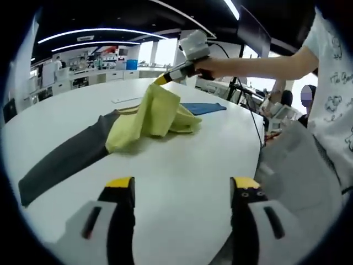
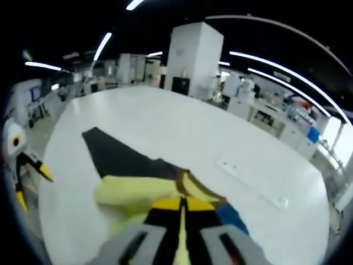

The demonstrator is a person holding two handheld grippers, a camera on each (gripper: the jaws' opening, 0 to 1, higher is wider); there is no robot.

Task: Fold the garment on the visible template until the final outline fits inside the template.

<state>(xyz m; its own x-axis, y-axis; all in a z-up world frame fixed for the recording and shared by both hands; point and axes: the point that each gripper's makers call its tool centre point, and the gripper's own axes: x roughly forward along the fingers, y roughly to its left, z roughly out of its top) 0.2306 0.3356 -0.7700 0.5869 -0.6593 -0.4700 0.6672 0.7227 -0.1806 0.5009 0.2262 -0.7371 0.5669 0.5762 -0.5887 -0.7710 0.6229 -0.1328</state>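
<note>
We pinch the yellow garment in our right gripper mid-fold over the dark template, left gripper spread and idle.

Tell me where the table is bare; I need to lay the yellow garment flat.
Free: the table between the left gripper and the yellow garment, and the far side beyond the dark template. Crowded: the middle, where the right gripper lifts the garment beside a blue cloth.

Soft yellow cloth garment, smooth white table
</note>
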